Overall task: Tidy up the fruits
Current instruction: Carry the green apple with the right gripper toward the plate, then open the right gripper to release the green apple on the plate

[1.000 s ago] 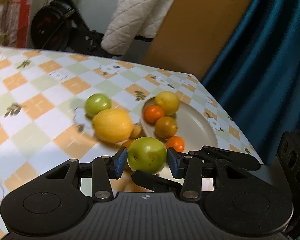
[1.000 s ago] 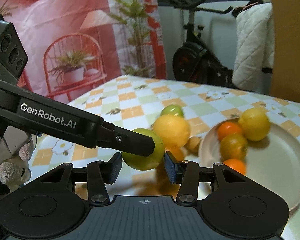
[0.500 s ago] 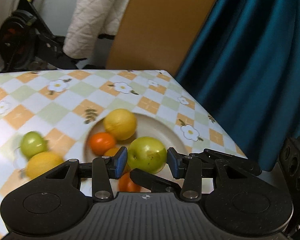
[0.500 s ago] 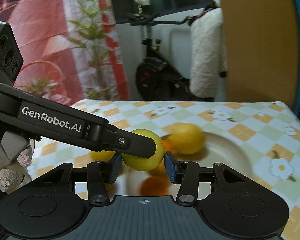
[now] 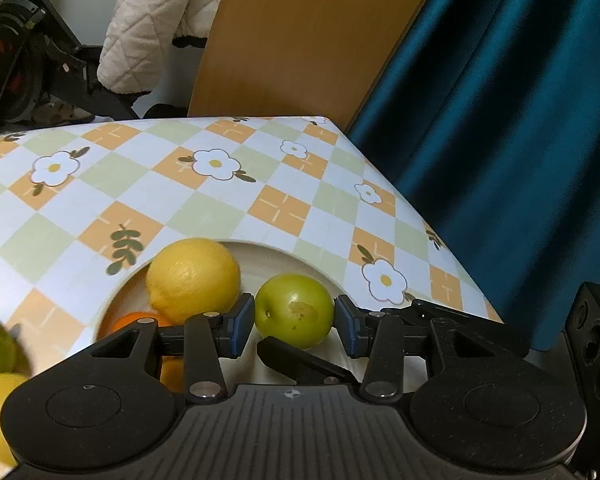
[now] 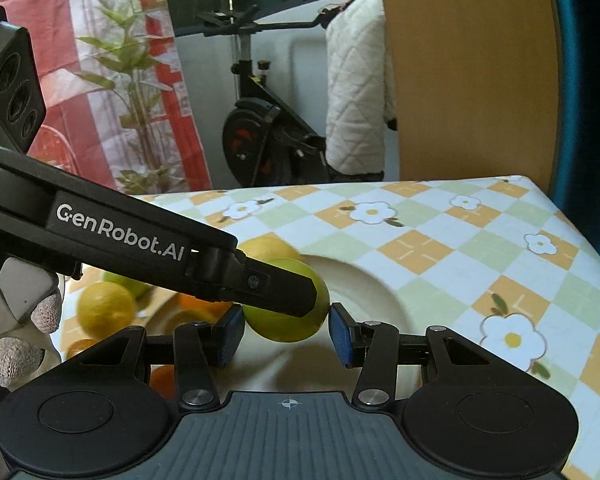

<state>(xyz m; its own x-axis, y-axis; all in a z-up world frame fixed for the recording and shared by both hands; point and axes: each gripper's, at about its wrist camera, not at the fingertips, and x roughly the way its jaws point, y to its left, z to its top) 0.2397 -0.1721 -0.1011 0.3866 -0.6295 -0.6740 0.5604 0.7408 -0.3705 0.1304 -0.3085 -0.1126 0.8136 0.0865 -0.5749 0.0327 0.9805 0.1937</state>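
With both the left gripper (image 5: 295,322) and the right gripper (image 6: 286,330) pinching the green fruit (image 5: 295,311) low centre over the plate (image 5: 284,258), I fear uneven release rolling it off.

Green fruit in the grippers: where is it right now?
The green fruit sits between both grippers' pads, over the plate, just right of the lemon in the left wrist view.

Each gripper (image 5: 295,323) is matte black plastic with 2 blue-padded fingers (image 6: 341,334), silver pivot screws and a ribbed top, one arm lettered "GenRobot.AI" in white, beside a grey knit-gloved hand (image 6: 18,334).
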